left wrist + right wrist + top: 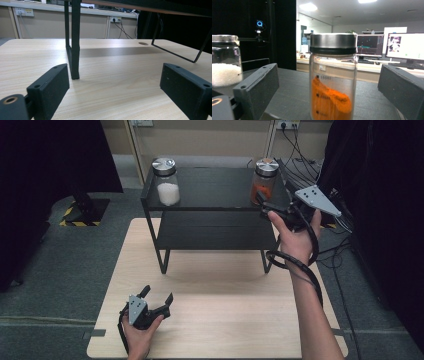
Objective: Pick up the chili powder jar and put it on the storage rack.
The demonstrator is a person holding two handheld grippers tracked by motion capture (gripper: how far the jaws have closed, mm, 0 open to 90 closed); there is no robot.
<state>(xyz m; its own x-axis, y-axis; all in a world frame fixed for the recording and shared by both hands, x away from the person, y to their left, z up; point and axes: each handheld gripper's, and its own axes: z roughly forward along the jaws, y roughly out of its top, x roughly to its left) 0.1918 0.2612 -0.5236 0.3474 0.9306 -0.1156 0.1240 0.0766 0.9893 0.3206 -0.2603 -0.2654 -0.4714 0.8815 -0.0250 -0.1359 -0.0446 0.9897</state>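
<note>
A glass jar of orange powder (264, 182) with a metal lid stands at the right end of the black shelf's top (215, 190). My right gripper (261, 203) is open at shelf height, just in front of that jar. In the right gripper view the orange jar (333, 80) stands upright between the two spread jaws, not touched by either. A second jar with white grains (166, 182) stands at the shelf's left end; the white jar (225, 62) also shows at the far left. My left gripper (157, 296) rests open low over the wooden table (220, 320), empty.
The black two-tier shelf stands on thin legs (75, 45) at the table's far half, with a lower tier (215, 232). A wire leg (180, 53) shows to the right. Cables (300, 150) and wall sockets lie behind. Grey floor surrounds the table.
</note>
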